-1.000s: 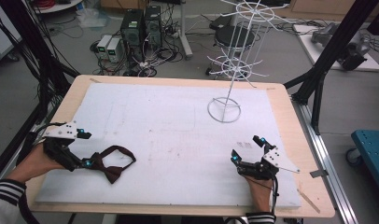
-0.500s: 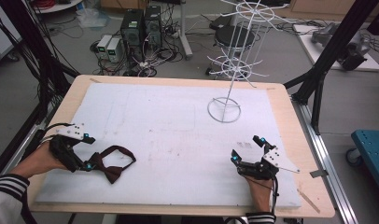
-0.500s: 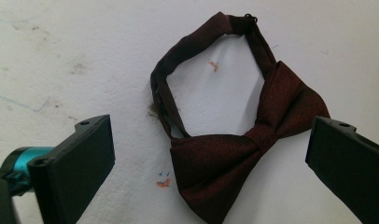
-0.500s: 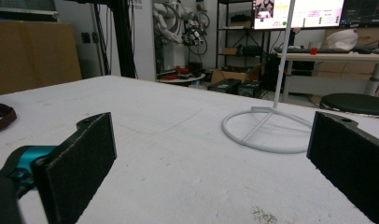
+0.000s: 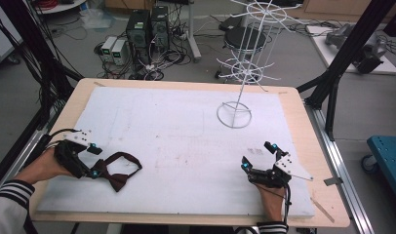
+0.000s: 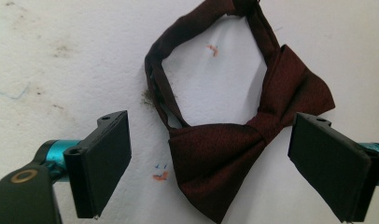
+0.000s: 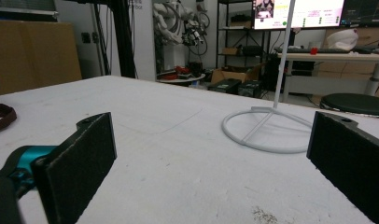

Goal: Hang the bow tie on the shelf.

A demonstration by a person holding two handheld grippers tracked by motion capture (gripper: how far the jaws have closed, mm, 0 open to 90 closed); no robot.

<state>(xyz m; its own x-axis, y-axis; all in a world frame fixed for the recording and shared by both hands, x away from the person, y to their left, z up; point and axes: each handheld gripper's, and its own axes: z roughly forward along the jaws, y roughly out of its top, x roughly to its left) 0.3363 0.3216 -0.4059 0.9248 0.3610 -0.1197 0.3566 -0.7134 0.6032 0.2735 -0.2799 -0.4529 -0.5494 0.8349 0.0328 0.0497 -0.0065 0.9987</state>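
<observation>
A dark maroon satin bow tie [image 5: 117, 170] with a looped neck strap lay flat on the white foam mat [image 5: 176, 141], near its front left corner. The left gripper [image 5: 93, 161], held in a hand at the table's left edge, pointed down over the bow tie; its two black jaws stood on either side of the knot [image 6: 260, 128], not touching the fabric, and had just been closing. The right gripper [image 5: 258, 157] rested near the mat's front right edge, jaws spread wide with nothing between them, facing a white wire stand [image 5: 240, 78] with a ring base.
</observation>
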